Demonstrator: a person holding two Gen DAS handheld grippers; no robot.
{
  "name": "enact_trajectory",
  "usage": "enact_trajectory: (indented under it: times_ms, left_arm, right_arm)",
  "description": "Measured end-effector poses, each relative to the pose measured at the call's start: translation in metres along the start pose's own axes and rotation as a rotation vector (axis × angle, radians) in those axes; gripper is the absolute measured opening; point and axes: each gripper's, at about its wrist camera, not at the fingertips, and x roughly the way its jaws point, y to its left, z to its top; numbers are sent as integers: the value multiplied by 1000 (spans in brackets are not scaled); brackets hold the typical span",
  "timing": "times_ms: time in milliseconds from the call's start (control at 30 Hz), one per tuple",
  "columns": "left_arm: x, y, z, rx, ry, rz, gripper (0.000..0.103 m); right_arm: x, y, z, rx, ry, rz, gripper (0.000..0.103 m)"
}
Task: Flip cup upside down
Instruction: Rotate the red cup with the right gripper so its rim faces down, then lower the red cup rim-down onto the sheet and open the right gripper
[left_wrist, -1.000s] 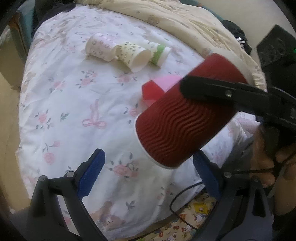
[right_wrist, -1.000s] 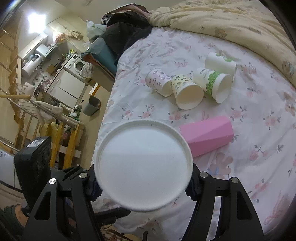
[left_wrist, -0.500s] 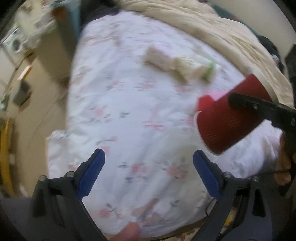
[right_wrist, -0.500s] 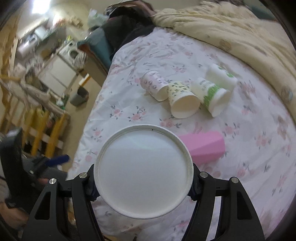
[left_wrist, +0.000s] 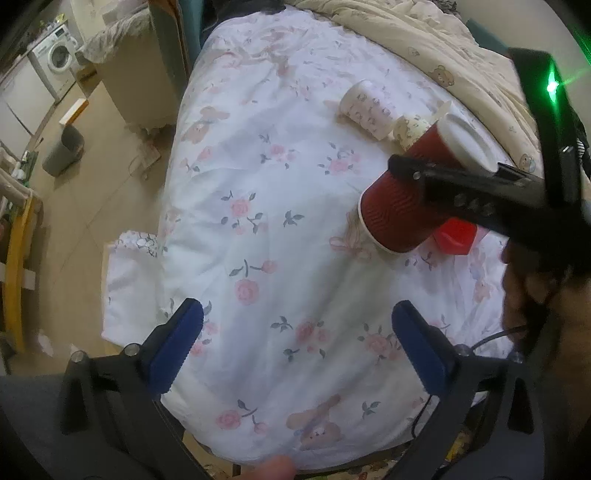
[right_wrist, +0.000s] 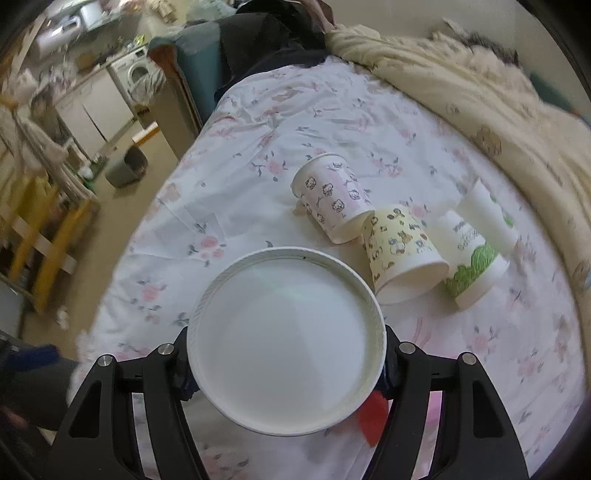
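A dark red ribbed paper cup (left_wrist: 402, 206) is held by my right gripper (left_wrist: 465, 184) above the flowered bedsheet (left_wrist: 280, 192), tilted, its wide rim down-left and its white base up. In the right wrist view the cup's white base (right_wrist: 286, 373) fills the space between the fingers, so my right gripper (right_wrist: 286, 369) is shut on it. My left gripper (left_wrist: 295, 350) is open and empty, low over the near edge of the bed, well to the left of and below the cup.
Three patterned paper cups lie on their sides in a row: a pink kitty one (right_wrist: 332, 197), a yellow one (right_wrist: 402, 251), a green-and-white one (right_wrist: 472, 254). A pink-red box (left_wrist: 454, 236) lies under the red cup. A beige quilt (right_wrist: 480, 88) covers the far side.
My left gripper has pulled back and swung left, away from the red cup. The right gripper has carried the cup further over the bed and turned its rim more downward.
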Motion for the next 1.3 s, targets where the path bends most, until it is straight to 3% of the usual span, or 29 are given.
enact_trajectory:
  times_ms: [300,433,467,633,800,1067,1300]
  left_arm:
    - [1,1,1,-11,11,-11,101]
    - [1,0,1,-6,5,-14,101]
    - [1,0,1,-7,3,-14,101]
    - [-1,1,0,-11,-8,-7,101]
    - [-8,-4,0,-6,-42,-25,101]
    - [-31,-21,-9,73,-151,-28,103]
    - [-45,-21,-15,51,-227,-32,103]
  right_arm:
    - [15,6,-2,-32,48,-38,73]
    - [7,3,-1,-3,53,-3,97]
    - [2,2,-1,2,42,-1,98]
    - [-47,-14,-7,58,-16,67,99]
    - [-106,-32,-38,140,-92,91,101]
    - [-128,-41,-86,259,-112,71,101]
    - [-135,-37,-105,273,-158,18,102]
